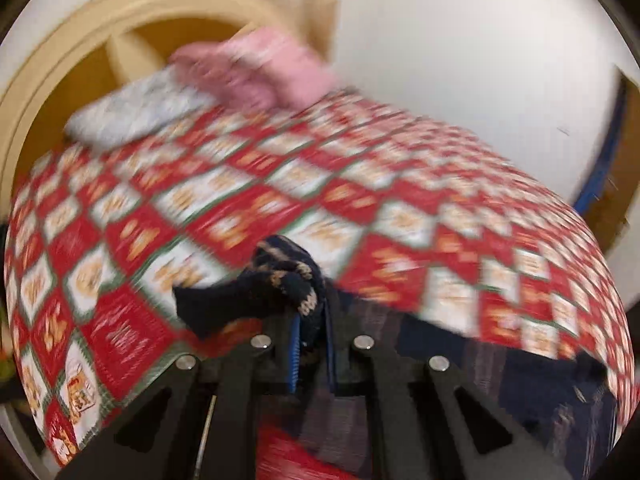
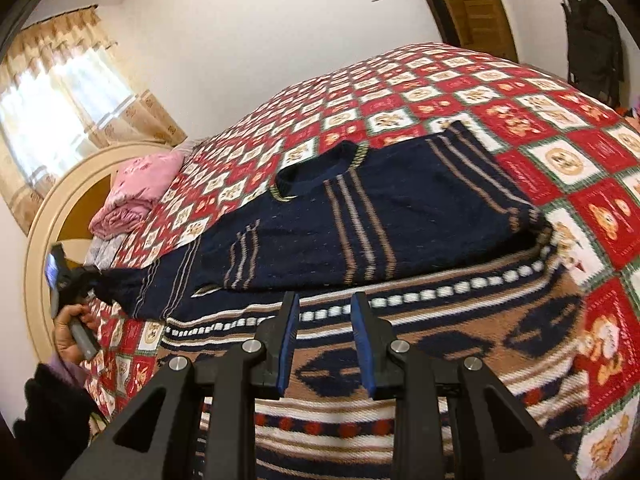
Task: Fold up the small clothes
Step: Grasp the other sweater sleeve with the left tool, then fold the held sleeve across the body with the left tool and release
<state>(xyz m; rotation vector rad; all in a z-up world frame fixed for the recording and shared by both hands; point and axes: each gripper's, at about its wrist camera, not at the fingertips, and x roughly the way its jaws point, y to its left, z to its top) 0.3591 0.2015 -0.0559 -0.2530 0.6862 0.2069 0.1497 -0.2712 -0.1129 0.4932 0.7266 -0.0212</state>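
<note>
Navy knit with tan and white stripes: a small sweater (image 2: pixel 360 216) lies flat on a patterned brown-and-navy blanket (image 2: pixel 440 328), which itself lies on the red checked bedspread (image 2: pixel 580 152). Neckline faces the far wall; the sleeve on the headboard (image 2: pixel 40 216) side is stretched out past the body. Left gripper (image 2: pixel 76 280) is clamped on that sleeve's cuff (image 1: pixel 280 280), blue pads pinching dark wool. Right gripper (image 2: pixel 326 340) hangs over the blanket just short of the sweater's hem, jaws parted a moderate gap, nothing between them. Step in hand looks like the first sleeve fold: the cuff likely needs carrying across onto the sweater's chest, kept low so the body doesn't drag. Right wrist view gives the whole garment layout and the person's hand (image 2: pixel 68 332) on the left tool; left wrist view, heavily blurred, shows only the pinched cuff close up, plus pink bedding (image 1: pixel 256 72) near the headboard.
</note>
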